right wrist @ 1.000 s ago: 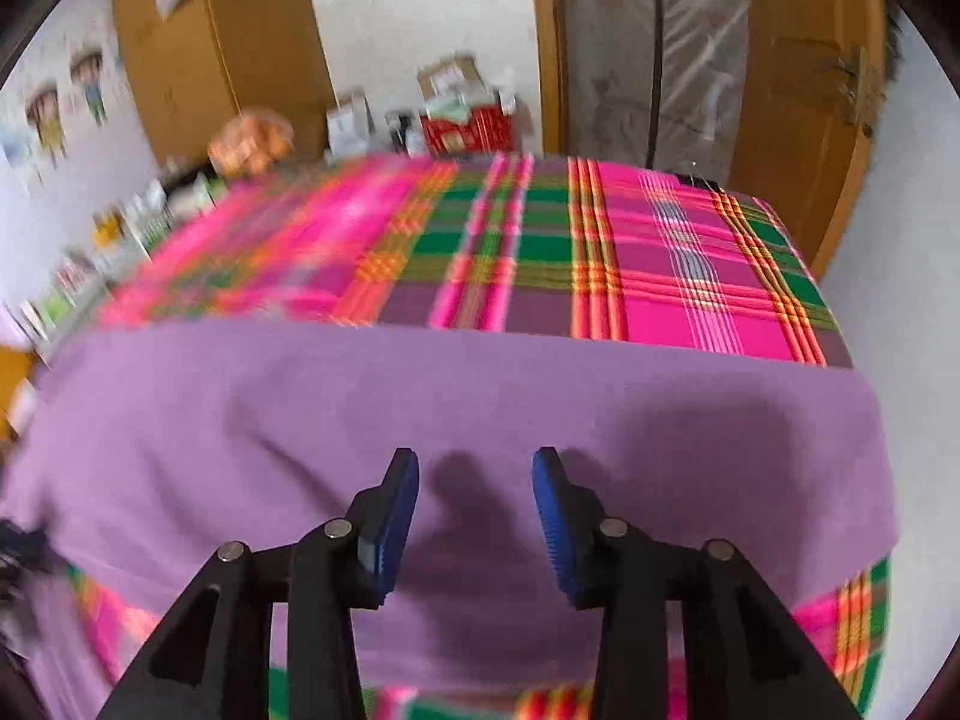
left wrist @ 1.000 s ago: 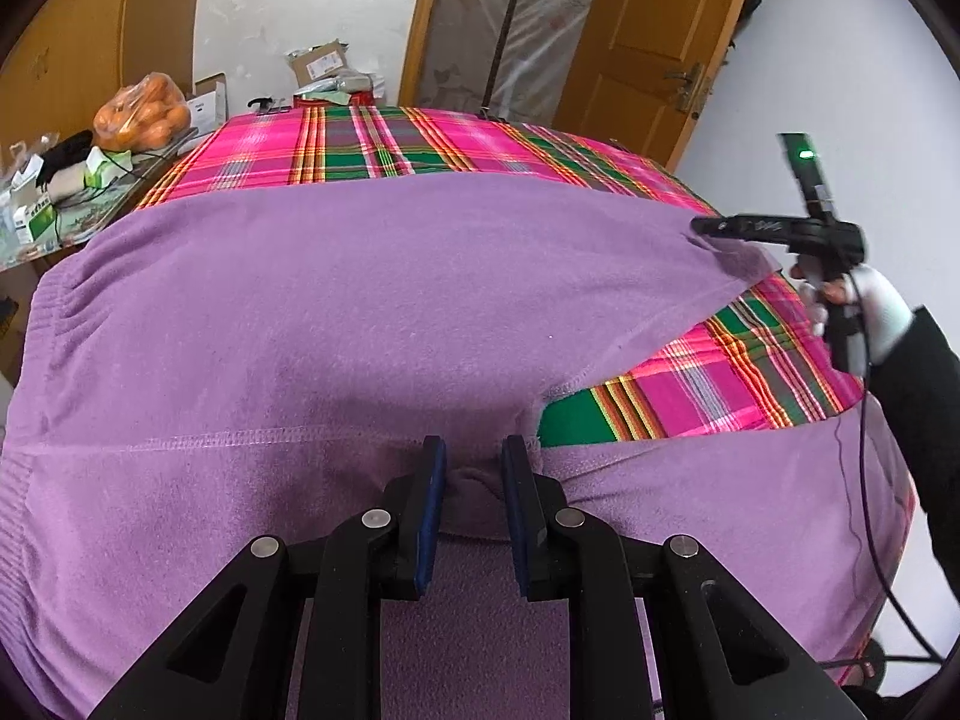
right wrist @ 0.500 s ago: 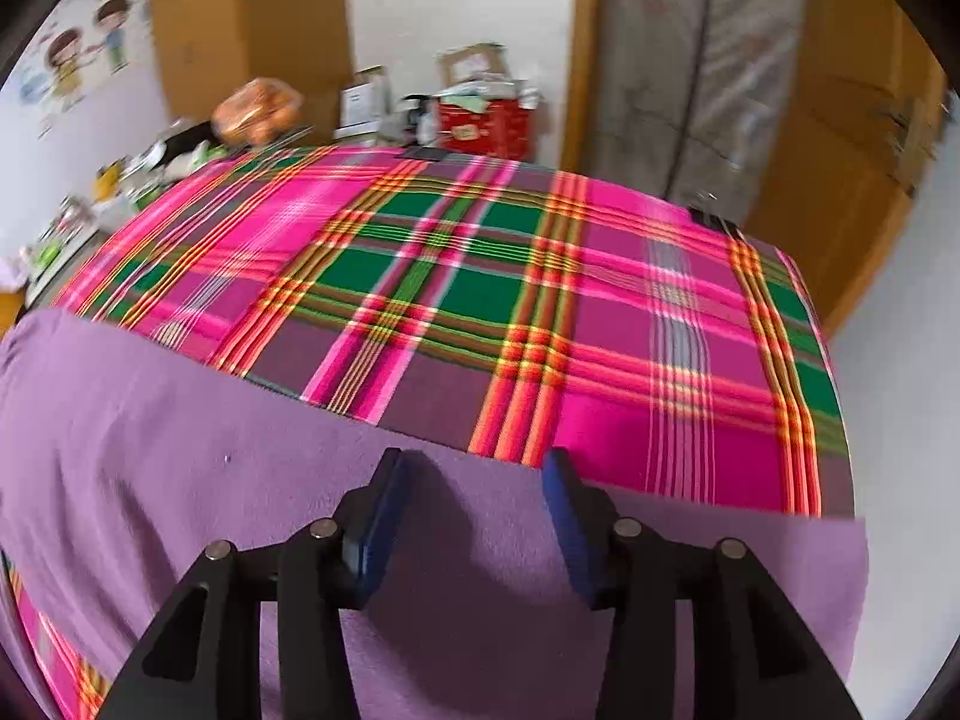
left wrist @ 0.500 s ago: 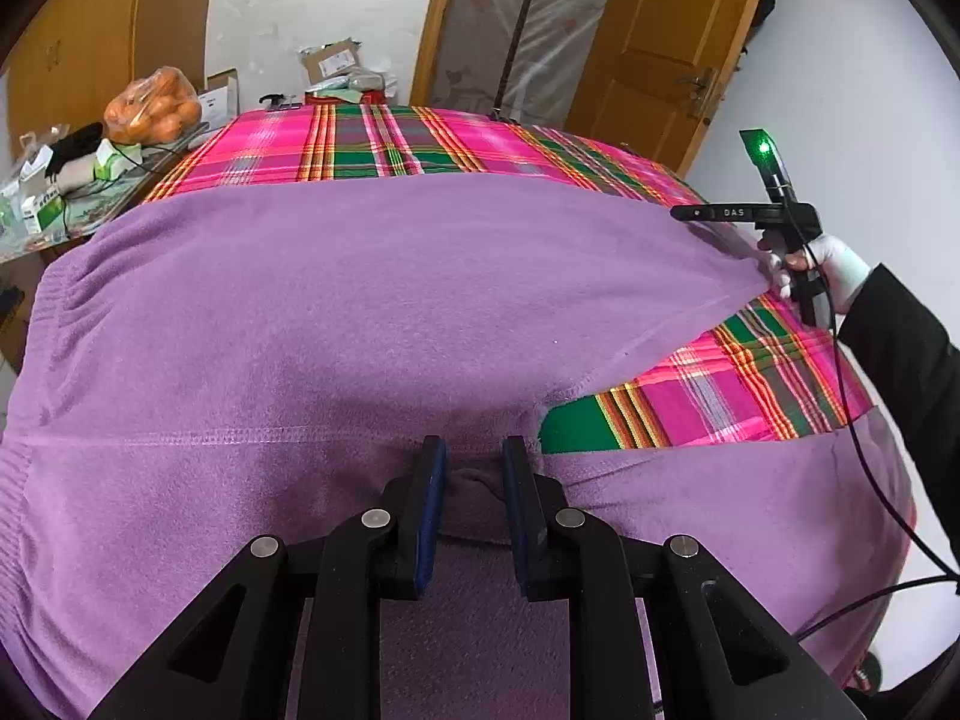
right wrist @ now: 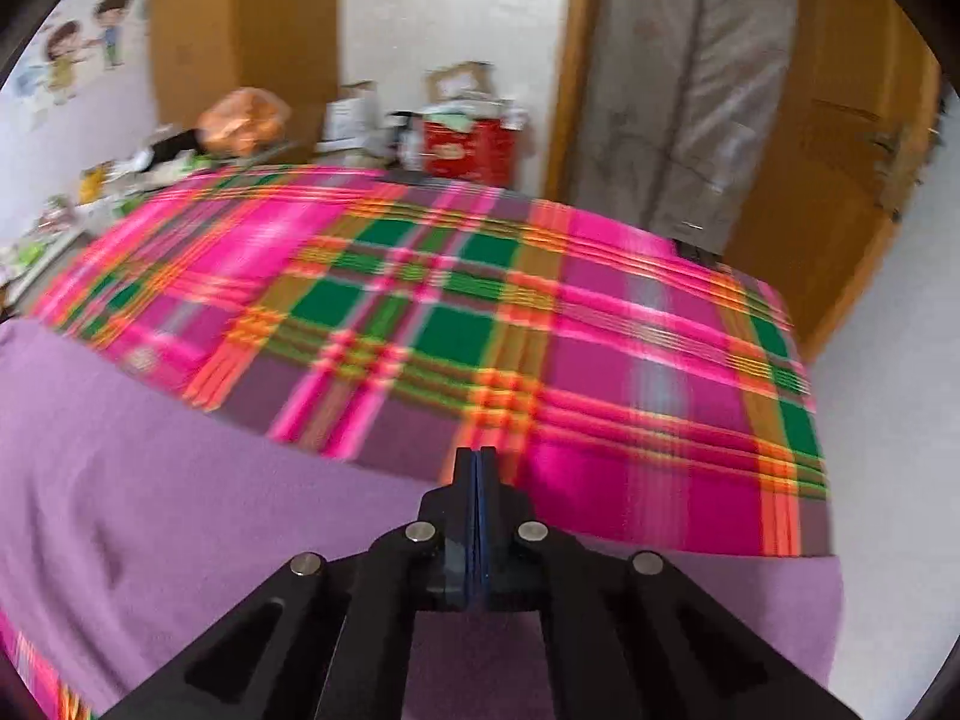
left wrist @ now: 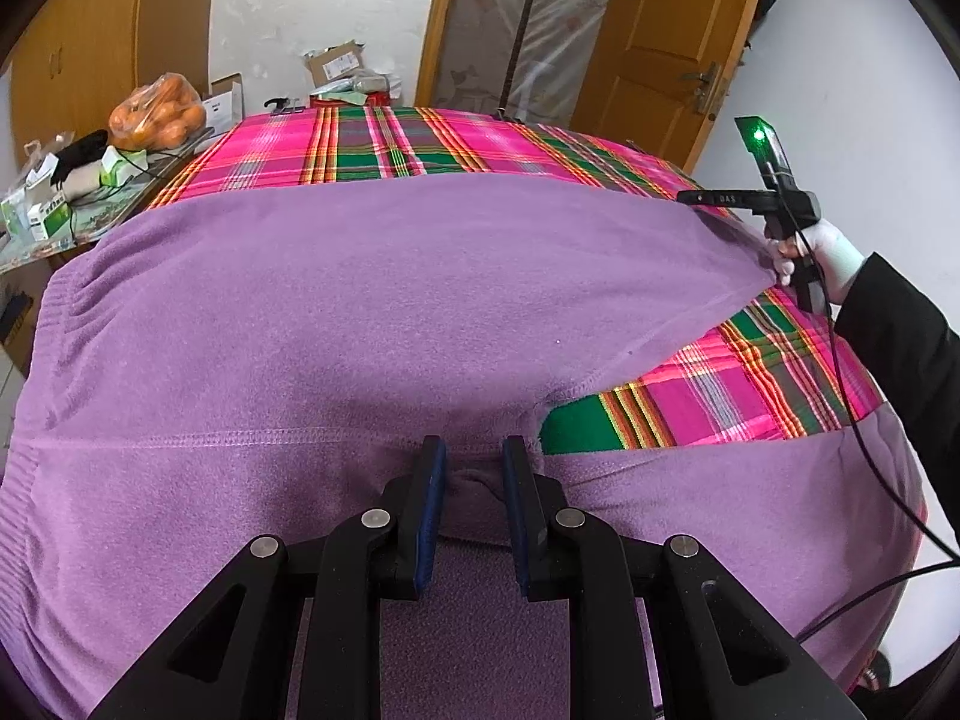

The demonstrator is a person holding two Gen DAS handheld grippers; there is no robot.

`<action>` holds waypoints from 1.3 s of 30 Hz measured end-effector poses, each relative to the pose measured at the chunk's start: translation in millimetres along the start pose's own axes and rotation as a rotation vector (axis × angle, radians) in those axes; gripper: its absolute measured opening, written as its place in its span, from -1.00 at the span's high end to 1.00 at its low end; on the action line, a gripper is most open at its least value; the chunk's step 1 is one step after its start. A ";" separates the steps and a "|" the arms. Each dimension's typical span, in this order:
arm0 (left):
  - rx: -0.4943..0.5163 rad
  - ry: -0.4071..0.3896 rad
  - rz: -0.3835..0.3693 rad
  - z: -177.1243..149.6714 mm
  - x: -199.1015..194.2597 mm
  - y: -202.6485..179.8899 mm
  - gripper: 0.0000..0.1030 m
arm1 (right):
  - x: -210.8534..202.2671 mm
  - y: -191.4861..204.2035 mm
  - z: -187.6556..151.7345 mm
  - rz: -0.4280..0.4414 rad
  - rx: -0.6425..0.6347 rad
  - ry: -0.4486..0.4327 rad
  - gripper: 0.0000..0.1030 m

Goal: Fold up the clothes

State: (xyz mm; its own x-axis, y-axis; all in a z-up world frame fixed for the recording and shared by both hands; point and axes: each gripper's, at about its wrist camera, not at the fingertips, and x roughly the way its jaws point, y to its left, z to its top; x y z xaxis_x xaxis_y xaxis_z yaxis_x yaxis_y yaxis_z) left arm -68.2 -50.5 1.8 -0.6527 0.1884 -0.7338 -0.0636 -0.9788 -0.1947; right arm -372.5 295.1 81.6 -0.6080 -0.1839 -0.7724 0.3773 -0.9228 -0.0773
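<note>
Purple fleece trousers (left wrist: 372, 312) lie spread across a bed with a pink and green plaid blanket (left wrist: 420, 144). My left gripper (left wrist: 474, 462) is shut on a bunched fold of the purple fabric near the crotch seam. My right gripper (right wrist: 478, 468) has its jaws pressed together at the far edge of the trousers (right wrist: 150, 468); whether fabric sits between them cannot be told. It also shows in the left wrist view (left wrist: 690, 197), at the end of one trouser leg, with that leg end lifted beside it.
A cluttered side table (left wrist: 72, 192) with a bag of oranges (left wrist: 159, 114) stands left of the bed. Boxes (right wrist: 468, 138) sit beyond its far end. A wooden door (left wrist: 660, 42) is at the back right. A cable (left wrist: 870, 468) hangs by the bed's right edge.
My right gripper has gone from open to shut and moved toward the far edge of the trousers. The left gripper has stayed shut on the fold.
</note>
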 end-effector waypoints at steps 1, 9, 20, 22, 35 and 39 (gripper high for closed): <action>-0.002 0.000 -0.002 0.0 0.1 0.3 0.61 | 3.9 -1.0 4.6 -0.034 0.018 0.006 0.99; -0.016 -0.002 -0.015 -0.1 -0.6 3.0 0.61 | -51.1 22.8 -28.4 0.171 0.034 -0.024 0.80; -0.007 -0.002 -0.005 1.1 0.1 1.4 0.61 | -72.9 44.9 -64.0 0.090 0.184 0.059 0.70; -0.012 -0.001 -0.009 1.5 0.7 1.9 0.61 | -91.4 63.6 -69.8 0.185 0.160 0.014 0.60; -0.111 -0.091 0.061 -8.9 -47.1 34.5 0.61 | -98.5 222.1 -95.1 0.359 -0.096 0.020 0.55; -0.125 -0.073 0.131 -22.6 -46.8 46.9 0.61 | -95.8 222.0 -94.3 0.375 -0.109 0.003 0.51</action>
State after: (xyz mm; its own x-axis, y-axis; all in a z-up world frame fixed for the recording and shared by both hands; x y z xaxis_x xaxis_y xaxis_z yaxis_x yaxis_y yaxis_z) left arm -23.5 -103.4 12.3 -0.7022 0.0491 -0.7103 0.1167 -0.9762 -0.1828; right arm -164.5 139.7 78.9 -0.4117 -0.5004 -0.7617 0.6451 -0.7504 0.1442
